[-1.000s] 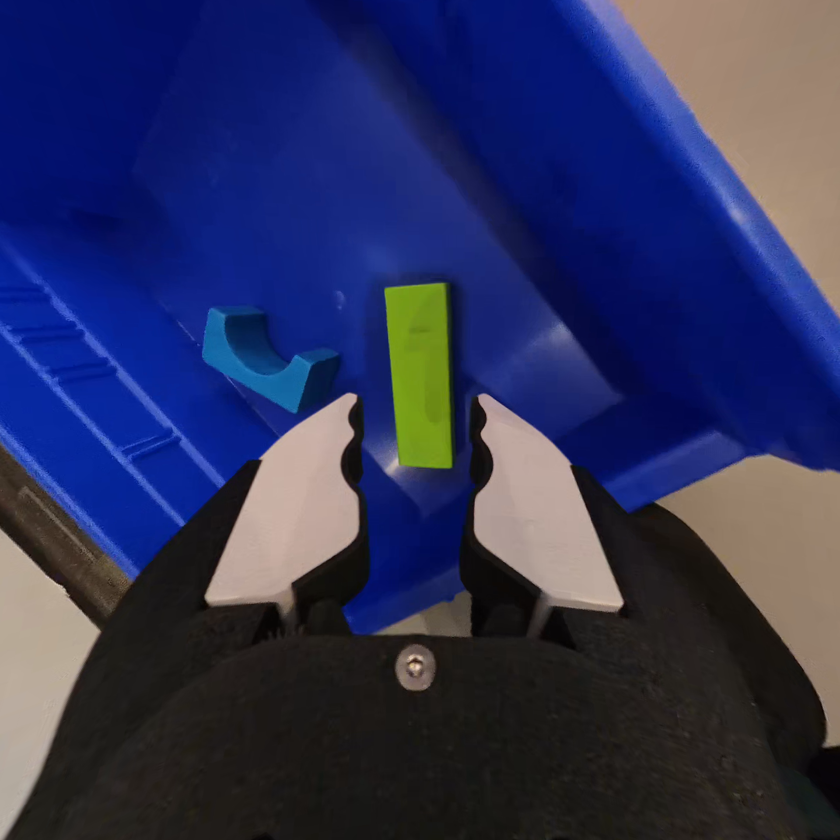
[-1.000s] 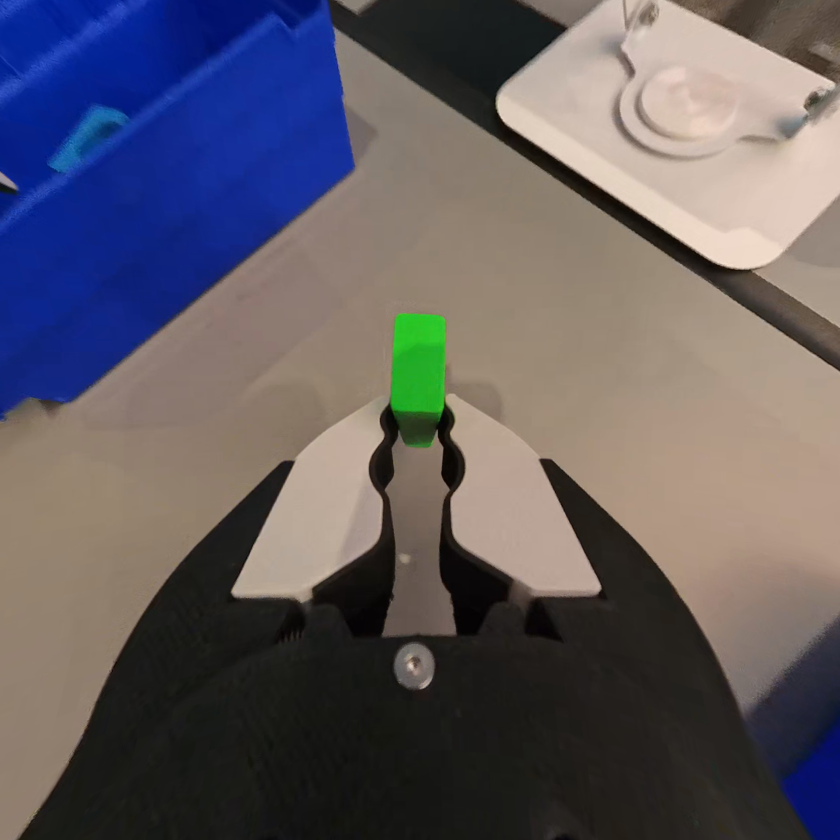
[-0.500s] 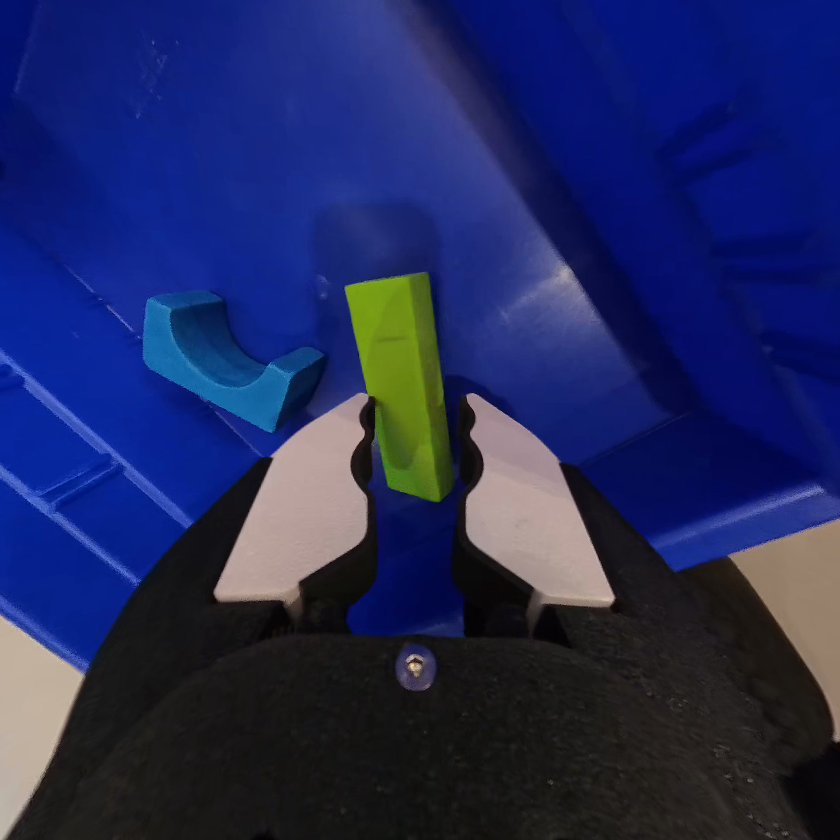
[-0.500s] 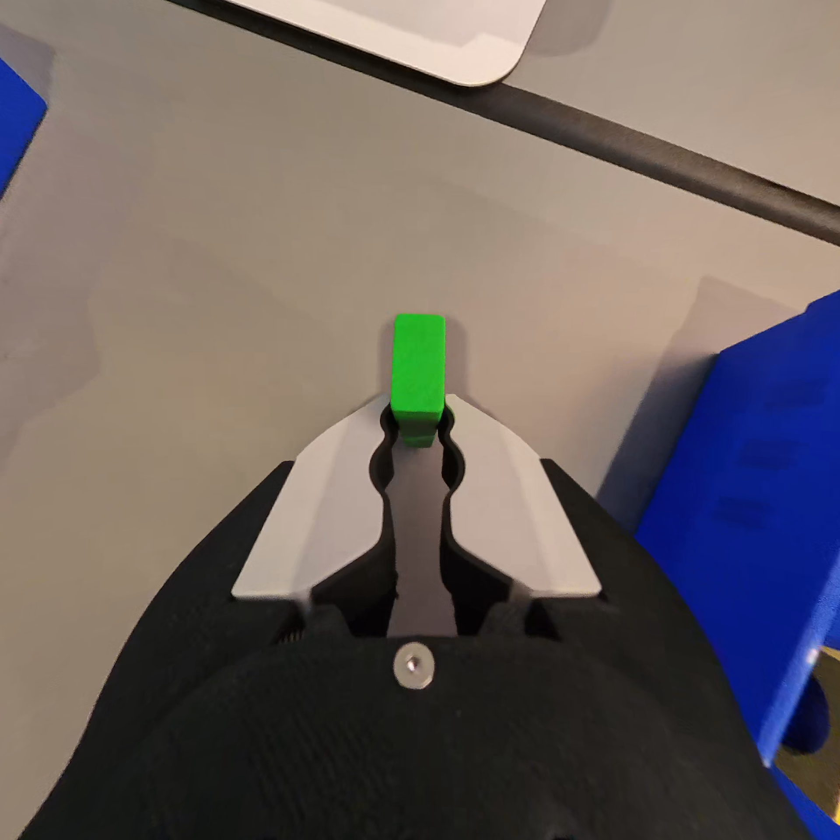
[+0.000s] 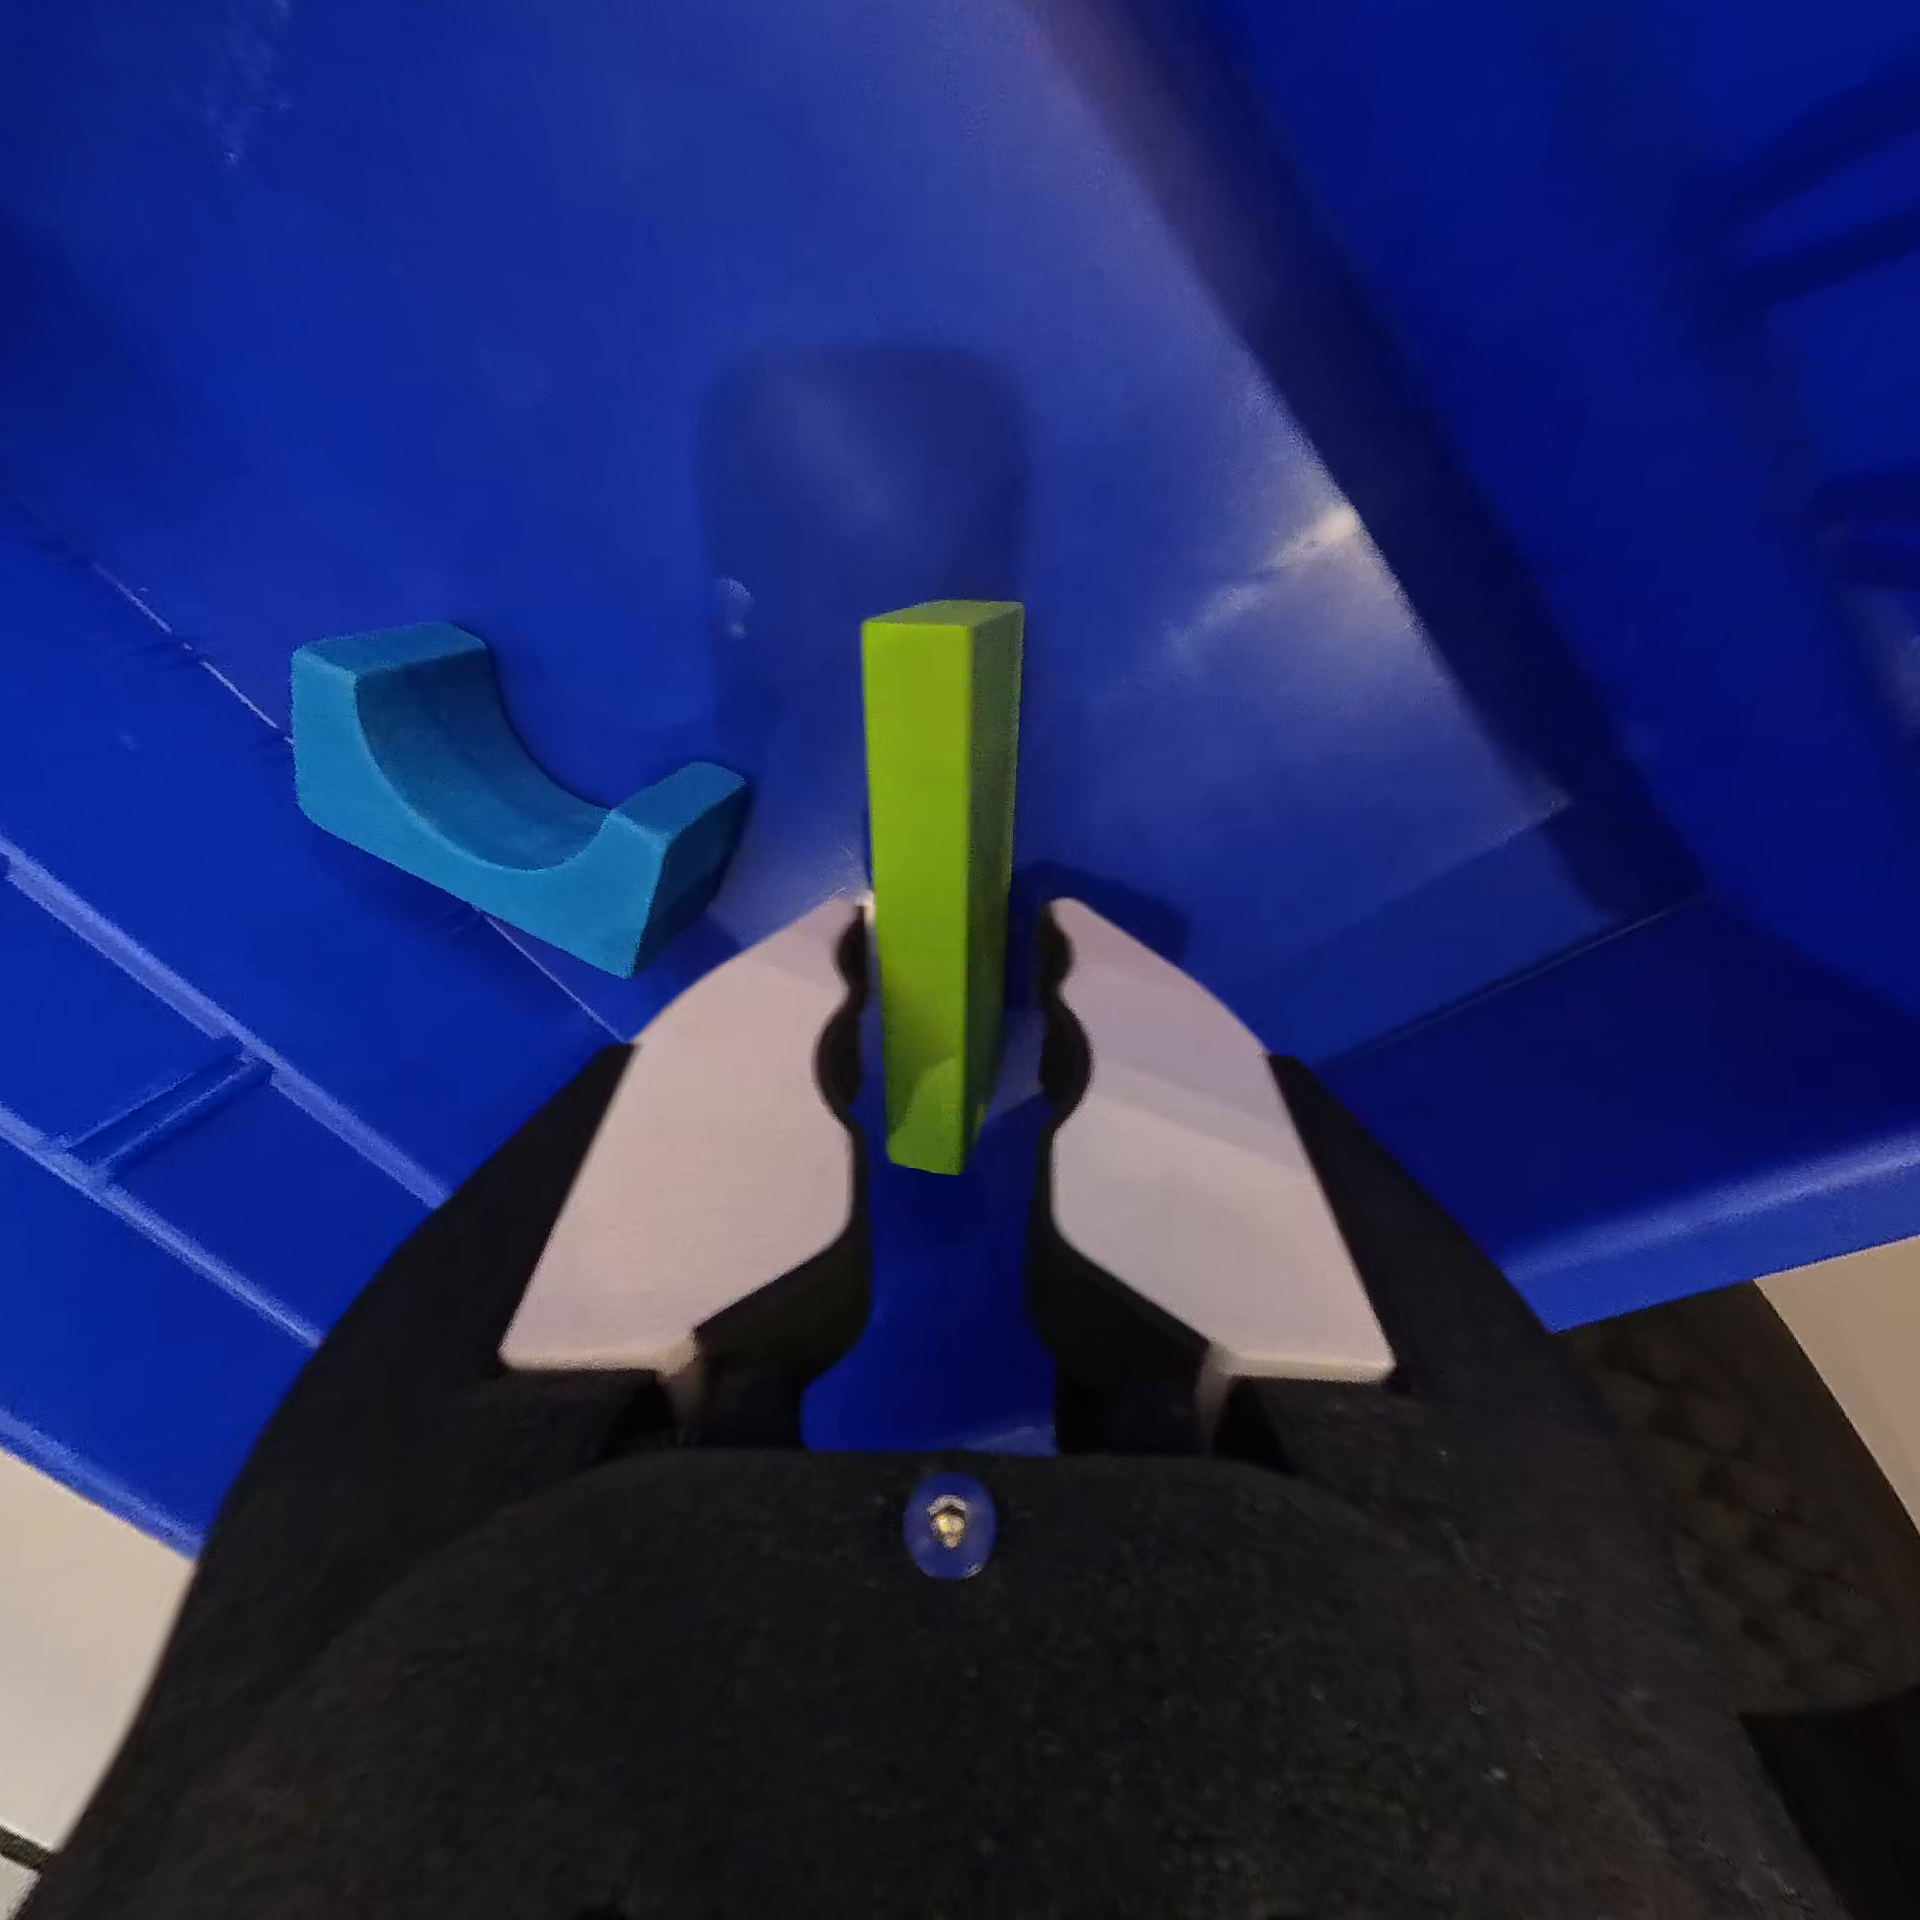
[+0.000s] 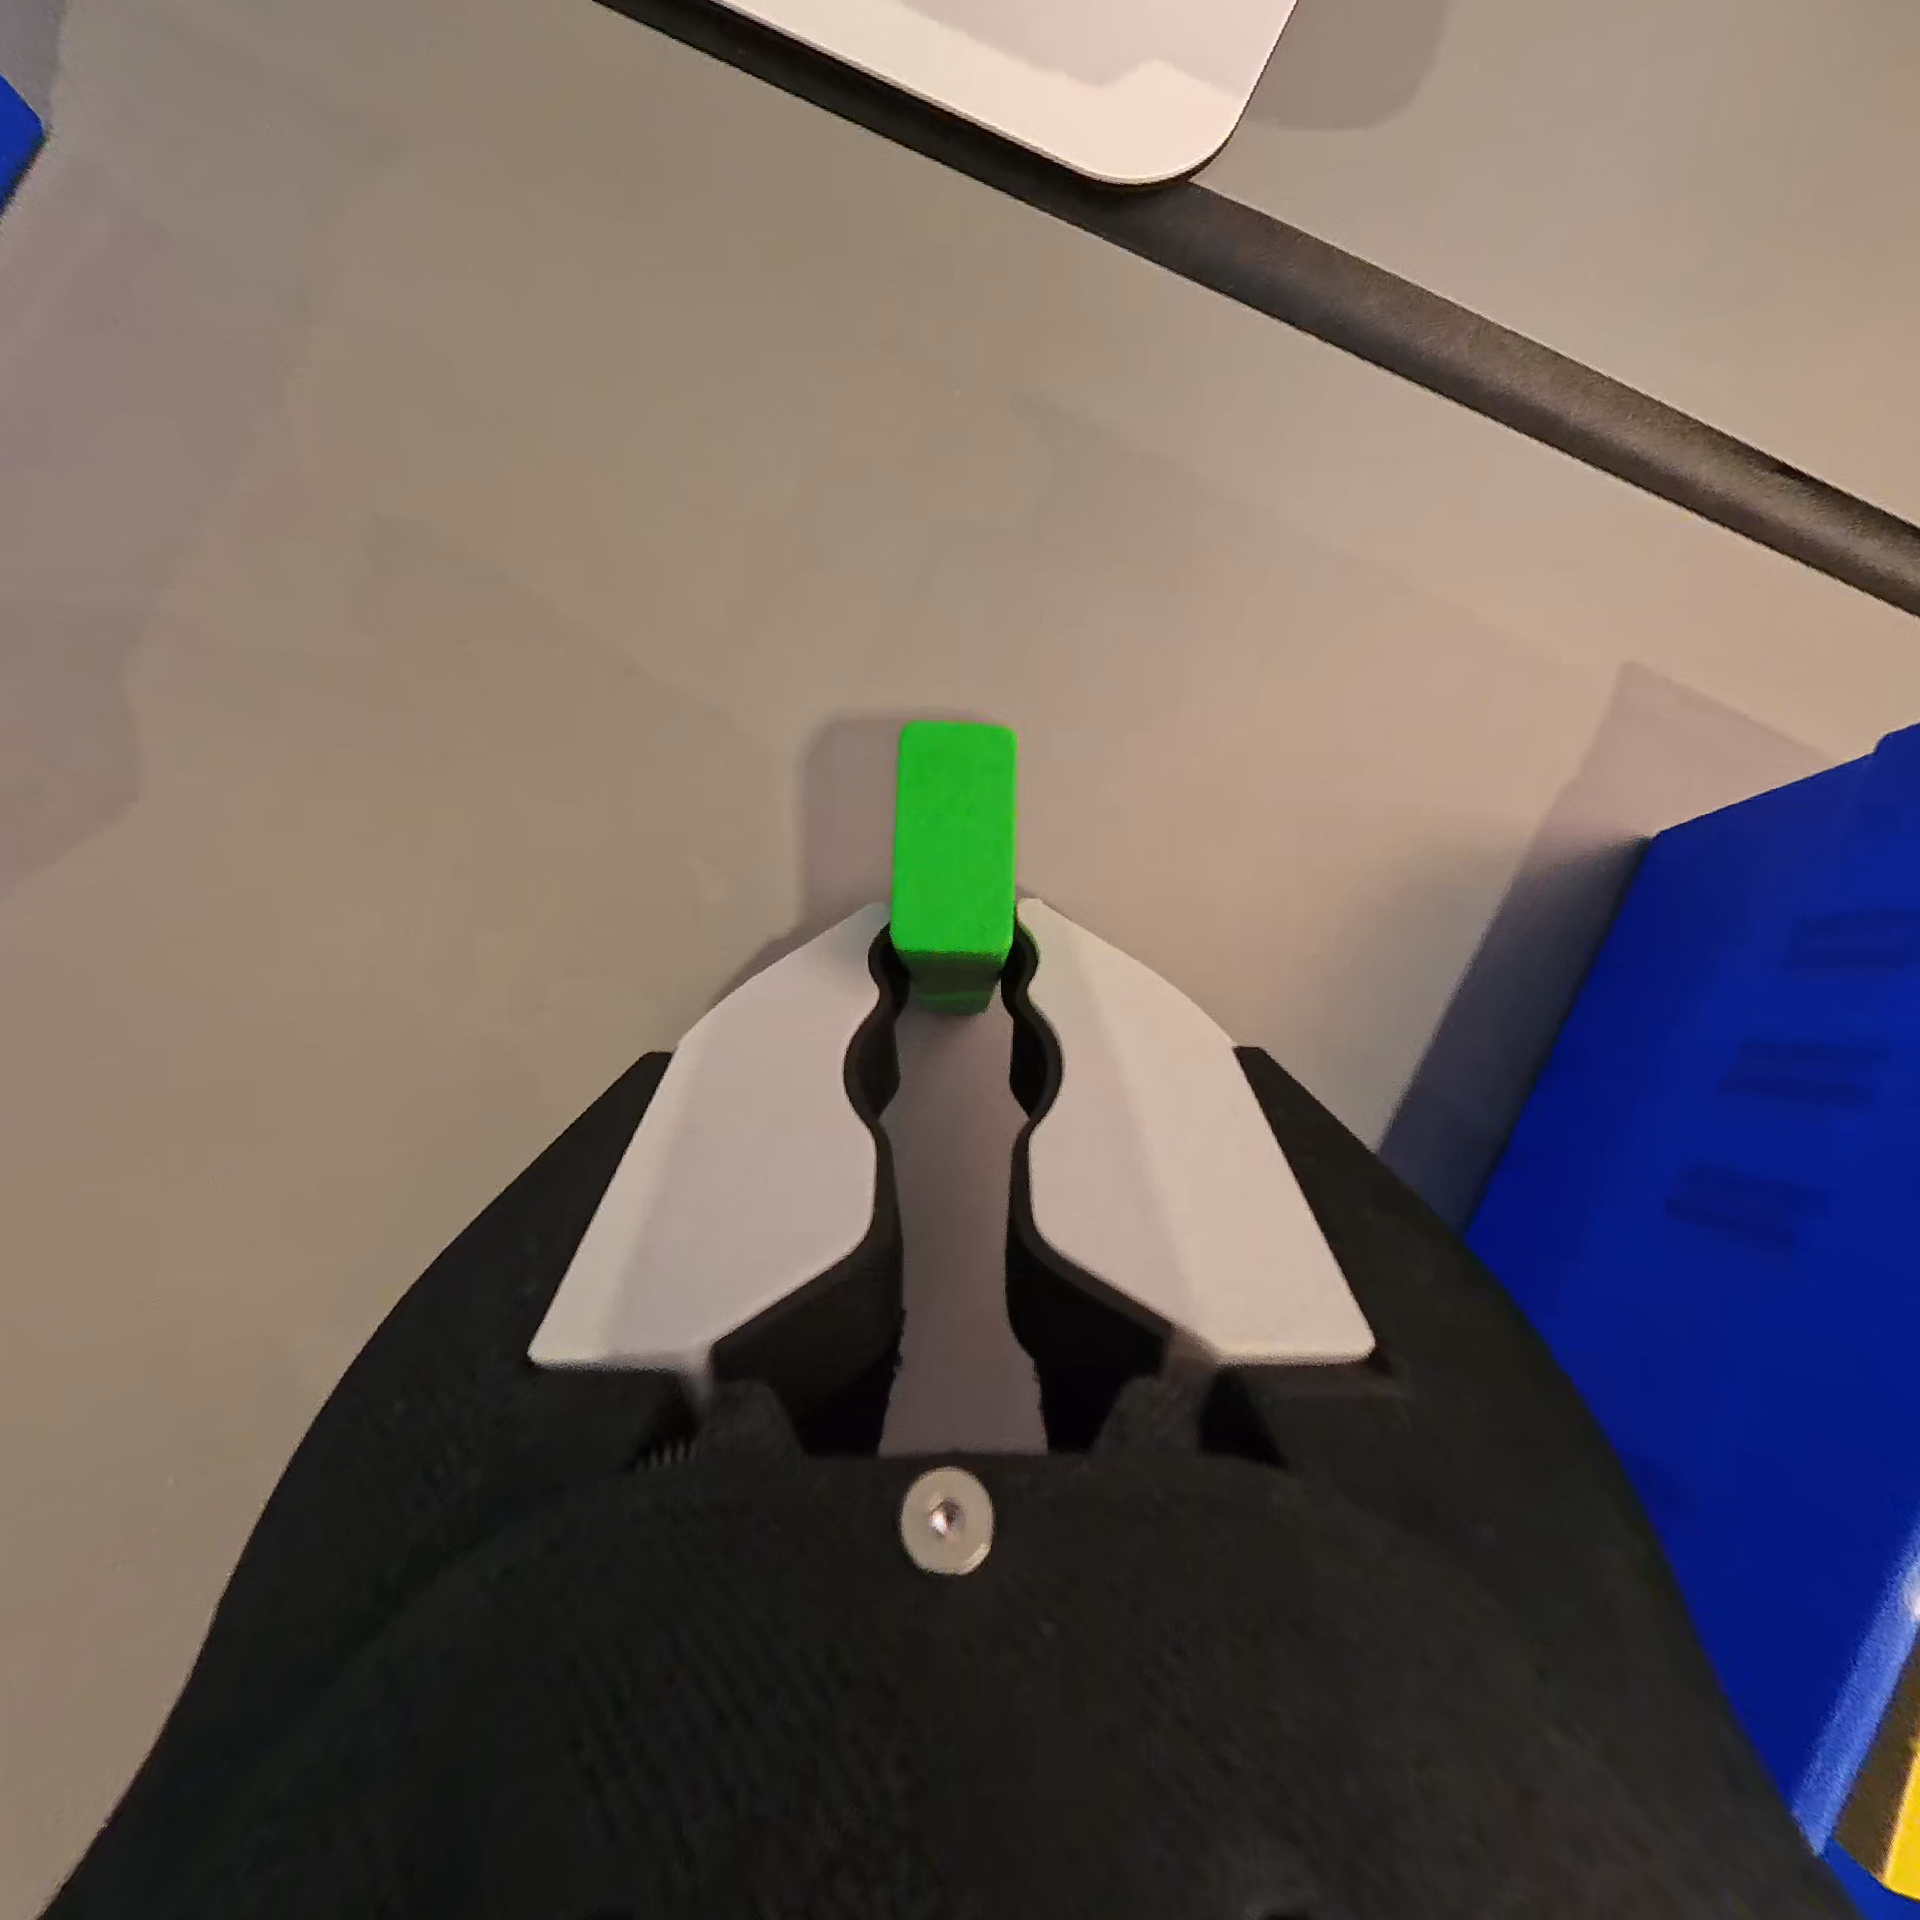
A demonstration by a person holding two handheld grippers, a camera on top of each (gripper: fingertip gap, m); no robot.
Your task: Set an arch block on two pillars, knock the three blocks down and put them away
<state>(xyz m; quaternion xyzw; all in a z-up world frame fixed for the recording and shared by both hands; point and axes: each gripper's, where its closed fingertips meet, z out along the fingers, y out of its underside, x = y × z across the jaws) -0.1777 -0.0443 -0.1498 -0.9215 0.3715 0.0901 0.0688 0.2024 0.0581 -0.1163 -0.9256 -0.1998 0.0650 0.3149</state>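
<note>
Left wrist view shows the left gripper (image 5: 948, 920) with jaws apart around a lime pillar block (image 5: 940, 873) inside the blue bin (image 5: 1351, 312), the blue arch block (image 5: 499, 790) left of them, while the right gripper (image 6: 951, 940) pinches a green pillar block (image 6: 954, 836) above the table (image 6: 520, 520).

Counted: one teal arch block (image 5: 499, 790), one lime rectangular pillar (image 5: 940, 883), one bright-green rectangular pillar (image 6: 954, 836), two blue plastic bins (image 5: 1351, 416) (image 6: 1714, 1143), one white pad (image 6: 1039, 73).
</note>
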